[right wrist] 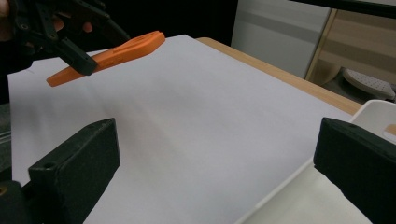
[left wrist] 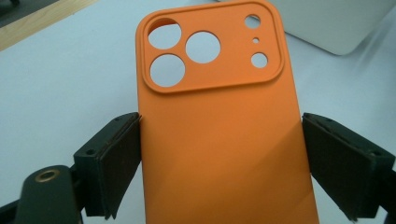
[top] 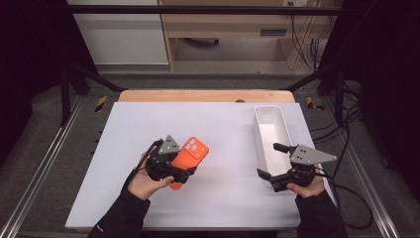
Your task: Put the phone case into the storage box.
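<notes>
An orange phone case [top: 192,154] with camera cut-outs is lifted off the white table sheet [top: 223,124], tilted up at its far end. My left gripper [top: 174,167] is shut on its lower half. In the left gripper view both black pads [left wrist: 122,154] press against the long edges of the case [left wrist: 219,140]. My right gripper [top: 268,159] stands open over the near end of the white tray [top: 258,134], nothing between its jaws. In the right gripper view [right wrist: 215,154] the case [right wrist: 116,53] shows edge-on at the upper left, held by the left gripper [right wrist: 70,49].
The long white tray [right wrist: 373,114] lies on the right side of the sheet and looks empty. A wooden table edge [top: 203,95] runs along the back. Metal rails [top: 44,163] and cables [top: 356,198] flank the table.
</notes>
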`<state>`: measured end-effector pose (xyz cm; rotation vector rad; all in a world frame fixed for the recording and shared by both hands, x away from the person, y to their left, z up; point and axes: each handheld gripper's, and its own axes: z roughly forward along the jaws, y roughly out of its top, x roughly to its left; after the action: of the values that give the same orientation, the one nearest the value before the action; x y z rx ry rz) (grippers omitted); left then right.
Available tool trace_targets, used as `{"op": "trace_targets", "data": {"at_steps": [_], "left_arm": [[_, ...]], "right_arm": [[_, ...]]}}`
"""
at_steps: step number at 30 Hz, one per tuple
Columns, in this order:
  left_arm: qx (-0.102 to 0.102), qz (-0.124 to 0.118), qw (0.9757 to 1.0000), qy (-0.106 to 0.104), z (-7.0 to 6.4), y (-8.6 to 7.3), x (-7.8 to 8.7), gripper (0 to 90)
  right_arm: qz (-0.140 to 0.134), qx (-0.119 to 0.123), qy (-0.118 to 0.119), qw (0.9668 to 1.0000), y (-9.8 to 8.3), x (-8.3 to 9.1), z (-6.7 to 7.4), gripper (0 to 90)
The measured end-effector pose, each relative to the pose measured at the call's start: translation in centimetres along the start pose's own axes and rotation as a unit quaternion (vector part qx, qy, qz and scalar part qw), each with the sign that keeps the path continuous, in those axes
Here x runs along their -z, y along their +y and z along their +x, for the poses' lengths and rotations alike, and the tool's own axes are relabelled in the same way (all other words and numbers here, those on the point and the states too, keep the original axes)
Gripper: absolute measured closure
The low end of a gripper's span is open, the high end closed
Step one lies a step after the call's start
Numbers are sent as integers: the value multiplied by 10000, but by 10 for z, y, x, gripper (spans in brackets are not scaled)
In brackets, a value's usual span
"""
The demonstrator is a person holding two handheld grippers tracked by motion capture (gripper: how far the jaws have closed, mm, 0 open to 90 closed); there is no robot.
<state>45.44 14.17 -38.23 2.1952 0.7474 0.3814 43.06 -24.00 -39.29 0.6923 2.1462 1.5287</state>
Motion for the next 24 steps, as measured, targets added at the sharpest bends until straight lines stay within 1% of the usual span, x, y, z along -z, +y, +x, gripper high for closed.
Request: {"op": "trace_targets", "data": {"at_steps": [5, 6, 9, 10, 11, 14, 15, 16, 19, 24], "left_arm": [[-183, -10, 9998, -102, -10, 3, 1, 134], [-183, -10, 9998, -102, -10, 3, 1, 134], [-272, -7, 9995, -155, -13, 4, 1, 135], [-333, -1, 9993, -181, -16, 5, 1, 134], [-333, -1, 9993, -181, -16, 5, 1, 135], [-439, 6, 9988, -221, -19, 5, 0, 134], [-498, 13, 9985, -247, -21, 5, -1, 135], [-498, 13, 9985, -247, -21, 5, -1, 135], [-662, 10, 9973, -303, -25, 5, -2, 134], [-808, 62, 9962, -320, -28, 5, -5, 135]], "right_arm": [[77, 146, 137, 9998, 4, -5, 9, 11], [93, 171, 151, 9997, 5, -6, 9, 11], [163, 242, 208, 9994, 6, -9, 13, 12], [185, 273, 228, 9992, 6, -10, 14, 13], [185, 273, 228, 9992, 6, -10, 14, 13], [285, 358, 301, 9985, 7, -15, 19, 13], [360, 415, 321, 9980, 7, -17, 21, 14], [360, 415, 321, 9980, 7, -17, 21, 14], [428, 514, 392, 9970, 7, -21, 25, 16], [477, 555, 434, 9964, 7, -25, 28, 16]]}}
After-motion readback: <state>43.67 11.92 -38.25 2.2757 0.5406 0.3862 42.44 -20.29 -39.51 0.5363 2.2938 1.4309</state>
